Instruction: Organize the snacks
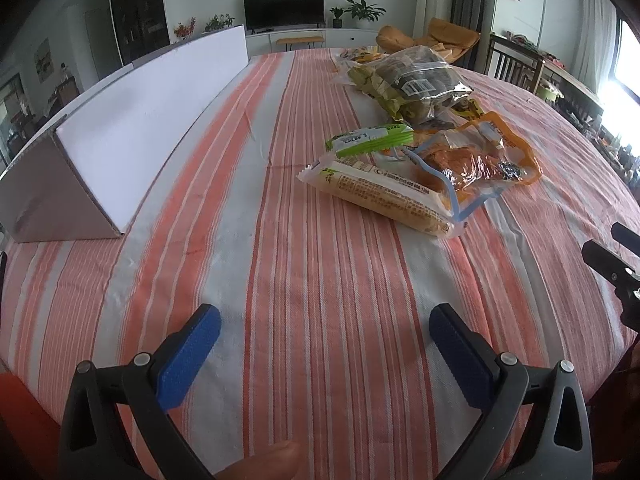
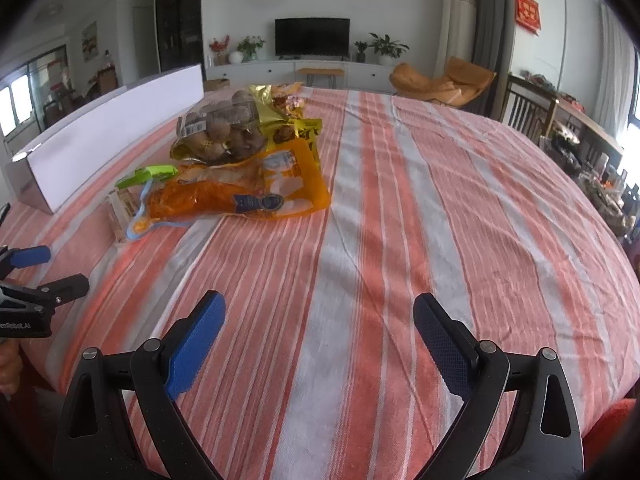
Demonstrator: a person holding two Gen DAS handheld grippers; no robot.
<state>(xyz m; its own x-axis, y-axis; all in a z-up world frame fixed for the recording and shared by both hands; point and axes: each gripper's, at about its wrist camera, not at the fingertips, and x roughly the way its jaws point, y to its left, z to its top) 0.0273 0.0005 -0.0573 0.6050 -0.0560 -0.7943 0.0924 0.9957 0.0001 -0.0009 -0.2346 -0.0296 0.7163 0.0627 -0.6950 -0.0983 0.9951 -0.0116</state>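
Both grippers hover low over the near edge of the striped worktop (image 1: 320, 280), pointing forward along it and level. The left gripper (image 1: 324, 354) has its jaws spread wide with nothing between them; a fingertip (image 1: 264, 460) of the holding hand shows at the bottom of its view. The right gripper (image 2: 320, 344) also has its jaws wide apart and empty, bare cloth showing in the gap. Each gripper shows at the edge of the other's view, side by side and apart.

The snacks lie in a loose heap well ahead: a corn pack (image 1: 380, 196) nearest, a green packet (image 1: 368, 140) just behind it, an orange bag (image 1: 476, 164) overlapping the corn, and a clear bag of brown nuts (image 1: 416, 76) farther back. A long white box (image 1: 152, 120) stands at the left of the frame, apart from the heap
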